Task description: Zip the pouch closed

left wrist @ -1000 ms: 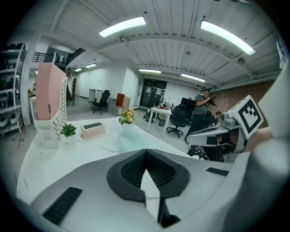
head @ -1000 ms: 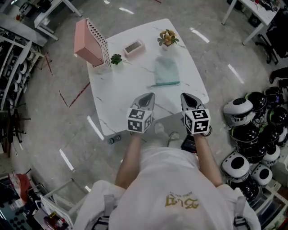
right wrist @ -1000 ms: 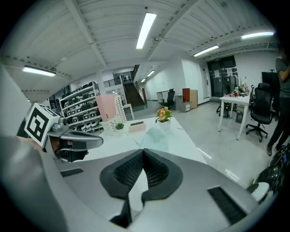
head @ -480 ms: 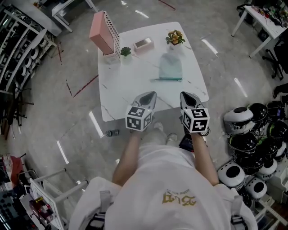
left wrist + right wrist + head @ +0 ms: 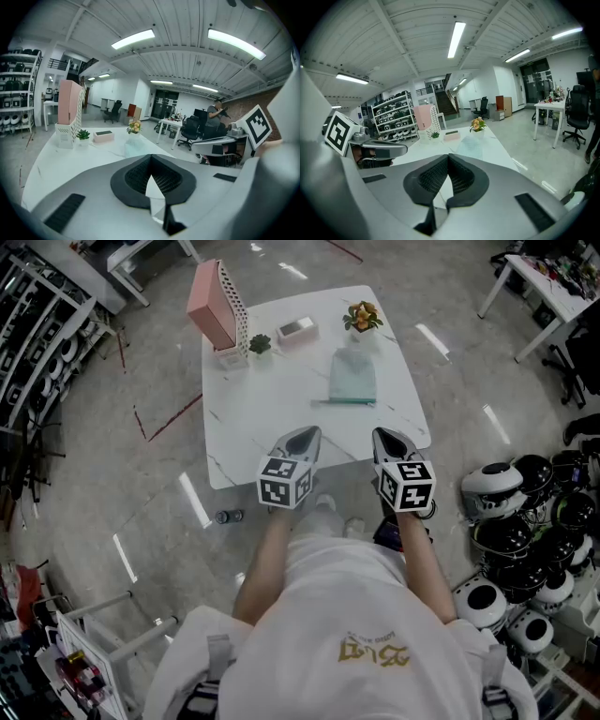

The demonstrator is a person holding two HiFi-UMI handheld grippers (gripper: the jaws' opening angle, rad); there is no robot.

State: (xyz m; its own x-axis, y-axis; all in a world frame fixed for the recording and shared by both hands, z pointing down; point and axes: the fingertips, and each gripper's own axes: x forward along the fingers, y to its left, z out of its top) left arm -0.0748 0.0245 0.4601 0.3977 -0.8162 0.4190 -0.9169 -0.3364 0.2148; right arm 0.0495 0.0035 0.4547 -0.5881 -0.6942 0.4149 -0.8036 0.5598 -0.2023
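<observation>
A pale teal pouch (image 5: 352, 376) lies flat on the white table (image 5: 262, 418), toward its far right, with its darker zipper edge on the near side. Both grippers hang over the table's near edge, well short of the pouch. My left gripper (image 5: 302, 435) is shut with nothing in it, and my right gripper (image 5: 387, 437) is also shut and empty. In the left gripper view the pouch (image 5: 136, 146) shows beyond the closed jaws (image 5: 150, 157). The right gripper view shows the pouch (image 5: 469, 145) ahead of its closed jaws (image 5: 448, 155).
At the table's far side stand a pink file holder (image 5: 214, 306), a small green plant (image 5: 260, 343), a pink box (image 5: 297, 329) and a flower pot (image 5: 362, 317). Several helmets (image 5: 525, 521) lie on the floor at right, a bottle (image 5: 228, 517) at the left.
The head view has shifted, so the table now sits a little higher in frame. Both grippers rose slightly at the table's near edge, then held still. Both stay shut.
</observation>
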